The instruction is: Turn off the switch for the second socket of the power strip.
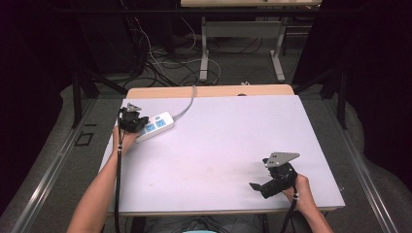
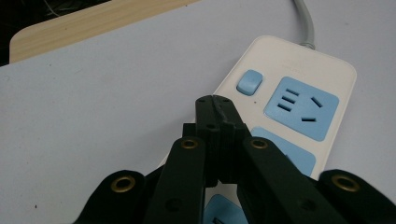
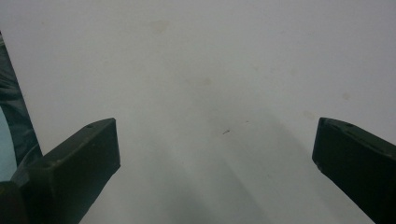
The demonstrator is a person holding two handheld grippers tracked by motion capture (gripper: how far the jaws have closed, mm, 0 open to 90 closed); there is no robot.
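The right gripper [image 1: 257, 186] sits nearest the person, at the near right part of the tabletop [image 1: 228, 141], with its grey plate on top. In the right gripper view its fingers [image 3: 79, 163] stand wide apart with bare tabletop between them; nothing lies between or touches them. A hand [image 1: 302, 191] grips its body from behind.

Farther off, at the left edge of the tabletop, the left gripper [image 1: 137, 122] is held by the other hand [image 1: 121, 141]. In the left gripper view its fingers [image 2: 215, 108] are pressed together, tip to tip, with nothing held between them. The closed tips hover over the power strip [image 2: 299, 79], just short of its blue rocker switch [image 2: 249, 82]; whether they touch the casing cannot be told. One blue socket panel [image 2: 301, 107] lies just to the right of the tips, and further blue panels sit under the fingers.

The power strip is white and lies flat on the tabletop, angled, directly ahead of the left fingers and well apart from the right fingers. Its grey cable [image 1: 187, 104] runs beyond the tips toward the far wooden edge [image 1: 209, 91].
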